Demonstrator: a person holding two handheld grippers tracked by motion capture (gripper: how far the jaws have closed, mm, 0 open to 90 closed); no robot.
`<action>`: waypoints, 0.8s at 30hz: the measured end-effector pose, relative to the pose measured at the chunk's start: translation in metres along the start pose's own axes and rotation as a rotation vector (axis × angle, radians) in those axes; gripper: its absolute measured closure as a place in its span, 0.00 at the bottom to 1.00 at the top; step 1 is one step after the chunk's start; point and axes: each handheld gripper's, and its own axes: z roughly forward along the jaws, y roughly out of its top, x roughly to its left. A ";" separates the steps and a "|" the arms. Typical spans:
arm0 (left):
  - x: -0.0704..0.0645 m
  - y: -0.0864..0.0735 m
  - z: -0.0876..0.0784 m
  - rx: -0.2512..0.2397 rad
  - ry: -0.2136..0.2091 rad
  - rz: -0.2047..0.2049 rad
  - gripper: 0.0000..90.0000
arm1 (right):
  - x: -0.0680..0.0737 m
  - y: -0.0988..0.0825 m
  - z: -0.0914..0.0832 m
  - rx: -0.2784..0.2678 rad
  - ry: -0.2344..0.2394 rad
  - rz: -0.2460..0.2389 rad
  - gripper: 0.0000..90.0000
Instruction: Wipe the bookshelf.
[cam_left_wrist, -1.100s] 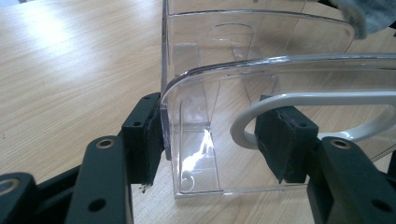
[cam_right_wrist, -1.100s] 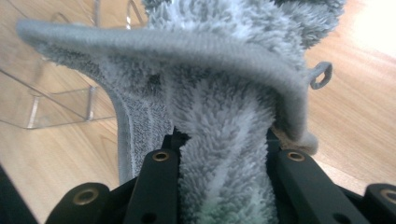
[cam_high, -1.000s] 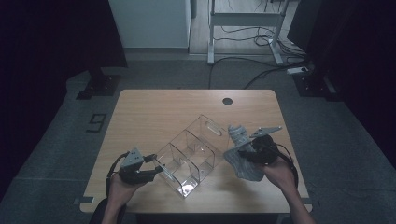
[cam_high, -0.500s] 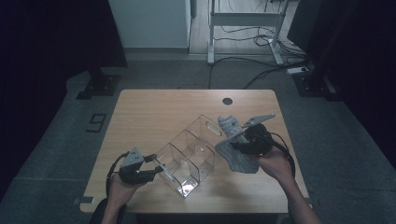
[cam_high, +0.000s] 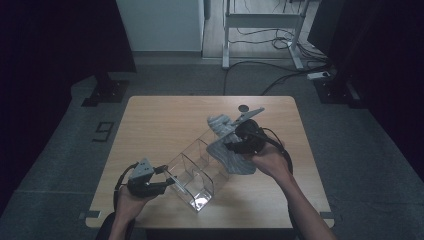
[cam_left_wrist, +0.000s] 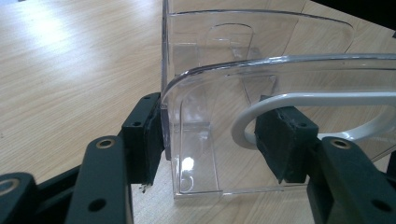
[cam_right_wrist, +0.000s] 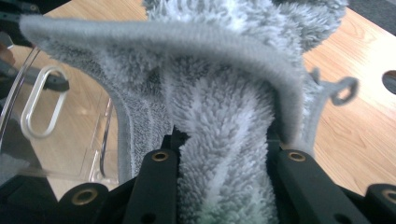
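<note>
A clear plastic organizer (cam_high: 195, 167) with several compartments lies slantwise on the wooden table (cam_high: 165, 115). My left gripper (cam_high: 167, 181) is shut on its near end; in the left gripper view one pad (cam_left_wrist: 152, 135) presses the outer corner of the organizer (cam_left_wrist: 261, 37) and the other sits at the oval handle cut-out. My right gripper (cam_high: 227, 145) is shut on a fluffy grey cloth (cam_high: 232, 160), held above the organizer's far end. In the right gripper view the cloth (cam_right_wrist: 224, 70) bunches between the jaws of that gripper (cam_right_wrist: 222, 149), with the organizer (cam_right_wrist: 60, 126) below at left.
A round dark hole (cam_high: 243, 107) sits in the table near its far edge. Beyond the table stand a white desk frame (cam_high: 260, 30) and cables on the grey floor (cam_high: 280, 75). Bare wood lies at the table's far left.
The right gripper has risen and moved left and away with the cloth, from beside the organizer's right side to above its far end. The left gripper has stayed put.
</note>
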 end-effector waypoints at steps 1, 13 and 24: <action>0.000 0.000 0.000 0.000 0.000 0.000 0.48 | 0.001 0.003 0.003 0.002 0.004 0.006 0.77; 0.000 0.000 0.000 0.003 0.003 0.002 0.48 | 0.005 0.027 0.047 0.027 0.006 -0.011 0.76; 0.000 0.000 0.000 0.003 0.000 -0.001 0.48 | 0.010 0.043 0.089 0.057 -0.003 -0.022 0.75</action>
